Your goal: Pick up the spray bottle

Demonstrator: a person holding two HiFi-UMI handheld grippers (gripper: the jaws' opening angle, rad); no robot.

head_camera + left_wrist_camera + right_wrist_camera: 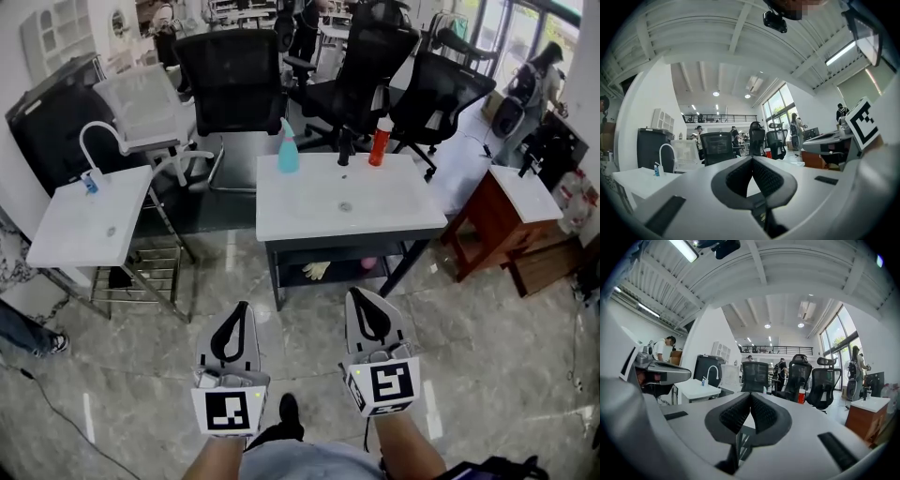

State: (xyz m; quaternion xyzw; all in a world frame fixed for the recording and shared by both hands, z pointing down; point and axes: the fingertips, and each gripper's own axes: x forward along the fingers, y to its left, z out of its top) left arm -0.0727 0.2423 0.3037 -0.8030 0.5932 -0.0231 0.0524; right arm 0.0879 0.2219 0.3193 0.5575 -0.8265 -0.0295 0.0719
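Showing the approach stage, before any contact with the target. The teal spray bottle [288, 150] stands upright at the back edge of the white sink-top table [394, 202], left of the table's middle. A red bottle [379, 141] stands upright at the same edge further right, with a small dark fitting [344, 150] between them; all three are apart from one another. Because the spray bottle sits at the far rim, in front of the row of black office chairs [234, 80], a gripper must reach across the bare top, past the drain [345, 206], to get to it.

The left gripper [242, 309] and right gripper [359, 296] are held side by side over the marbled floor [487, 375], well short of the table's near edge, both pointing level toward it. Each gripper's own view shows its ribbed pads pressed tip to tip with nothing between them, so both are fully closed and empty. The jaws are probably carried closed simply for travel. Whichever gripper is used will have to spread wider than the bottle's body before closing on it.

The left gripper lies more nearly in line with the spray bottle and seems the likelier choice, though this cannot be settled here. A yellowish glove [316, 271] on the lower shelf [342, 277] plays no part.
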